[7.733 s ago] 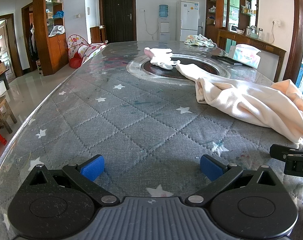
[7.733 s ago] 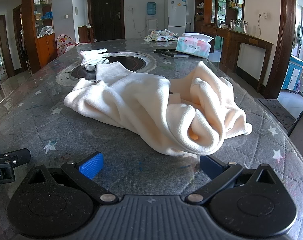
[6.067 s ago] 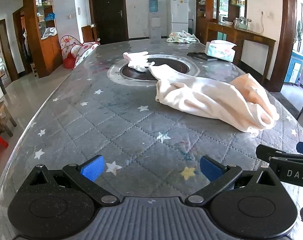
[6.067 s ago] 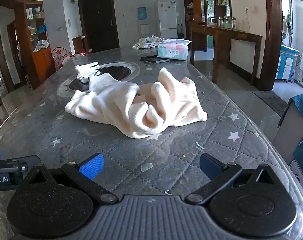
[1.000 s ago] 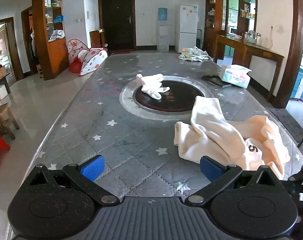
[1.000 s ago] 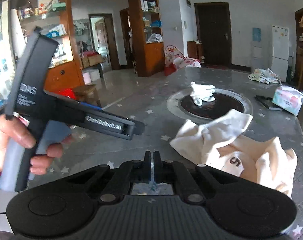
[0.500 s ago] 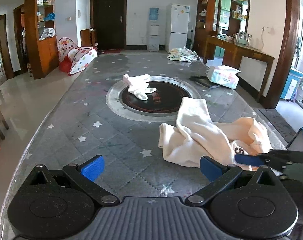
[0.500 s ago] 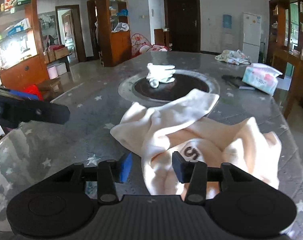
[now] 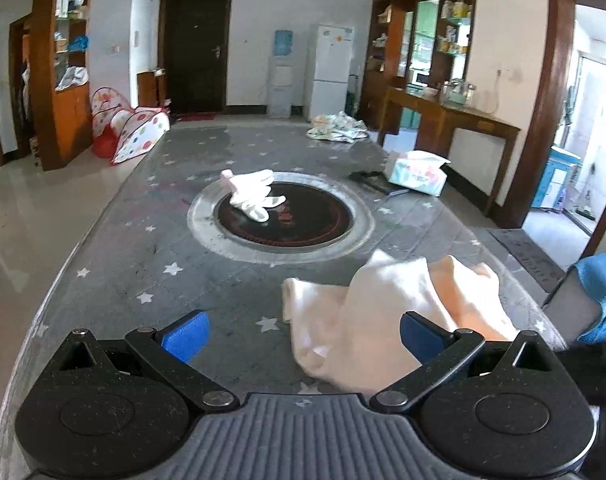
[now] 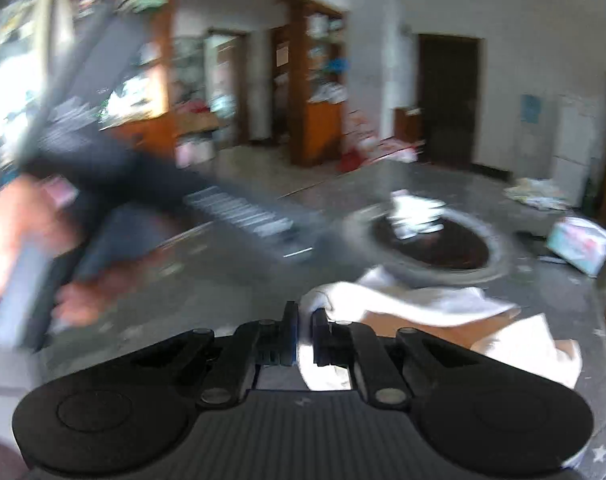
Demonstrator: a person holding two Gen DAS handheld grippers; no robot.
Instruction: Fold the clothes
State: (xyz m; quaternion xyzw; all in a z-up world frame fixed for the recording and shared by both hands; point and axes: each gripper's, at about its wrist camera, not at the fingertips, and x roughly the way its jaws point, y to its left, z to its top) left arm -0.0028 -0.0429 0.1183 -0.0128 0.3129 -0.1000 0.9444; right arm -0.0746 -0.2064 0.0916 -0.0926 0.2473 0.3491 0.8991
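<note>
A cream garment (image 9: 387,320) lies crumpled on the grey star-patterned table (image 9: 143,248), near its front right edge. My left gripper (image 9: 303,332) hovers open above the near table, and the garment's near fold sits just ahead of its right finger (image 9: 421,334). In the blurred right wrist view my right gripper (image 10: 305,328) is closing, its jaws almost together, with a white edge of the garment (image 10: 403,304) pinched between the pads. A hand (image 10: 19,240) holds the left gripper's handle (image 10: 103,184) at the left of that view.
White gloves (image 9: 251,194) rest on the round black hotplate (image 9: 287,220) at mid table. A tissue pack (image 9: 417,172) and a dark flat item (image 9: 373,182) lie at the far right, more cloth (image 9: 335,132) at the far end. A blue-draped chair (image 9: 599,292) stands off the right edge.
The right gripper's jaws went from partly open to nearly together on the garment's edge, and its view swung left and blurred. The garment is bunched closer to the front edge.
</note>
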